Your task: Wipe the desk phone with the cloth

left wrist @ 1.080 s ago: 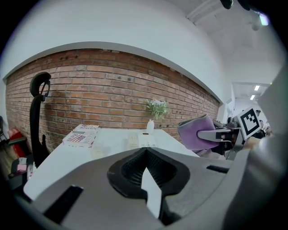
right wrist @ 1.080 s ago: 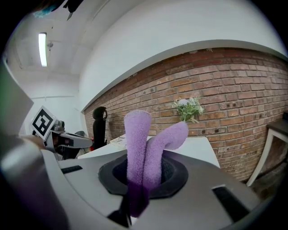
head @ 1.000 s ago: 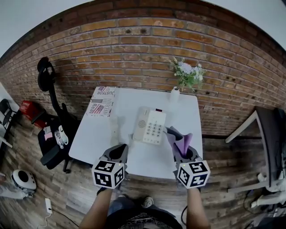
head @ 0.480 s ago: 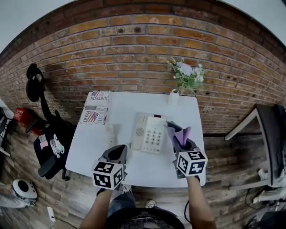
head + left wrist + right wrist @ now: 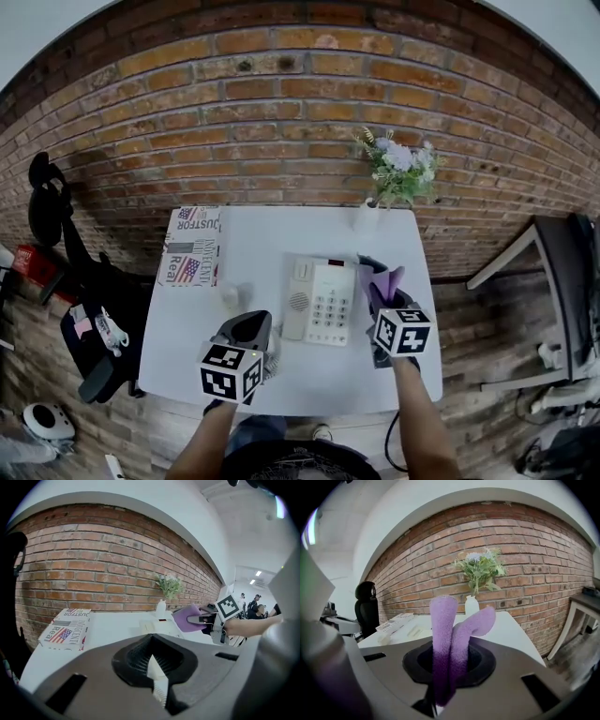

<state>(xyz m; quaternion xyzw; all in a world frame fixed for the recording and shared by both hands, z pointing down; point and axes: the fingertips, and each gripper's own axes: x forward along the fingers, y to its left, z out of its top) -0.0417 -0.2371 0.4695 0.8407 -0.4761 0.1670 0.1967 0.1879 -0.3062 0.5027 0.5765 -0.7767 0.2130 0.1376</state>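
The white desk phone (image 5: 319, 300) lies in the middle of the white table (image 5: 262, 253), handset on its left side. My right gripper (image 5: 389, 307) hovers just off the phone's right edge, shut on a purple cloth (image 5: 382, 284) that sticks up from its jaws in two folds (image 5: 443, 634). My left gripper (image 5: 249, 328) sits at the phone's front left corner, jaws together with only a thin white sliver showing between them (image 5: 152, 660). From the left gripper view the phone (image 5: 152, 626) lies ahead, with the cloth (image 5: 185, 618) to its right.
A flag-printed box (image 5: 192, 246) lies at the table's back left, a small white object (image 5: 230, 296) near it. A white vase of flowers (image 5: 367, 217) stands at the back right against the brick wall. An office chair (image 5: 84, 309) is left, another desk (image 5: 562, 272) right.
Both grippers have moved forward over the table. The right one with the cloth now stands beside the phone's right edge, and the left one has come up to its front left corner.
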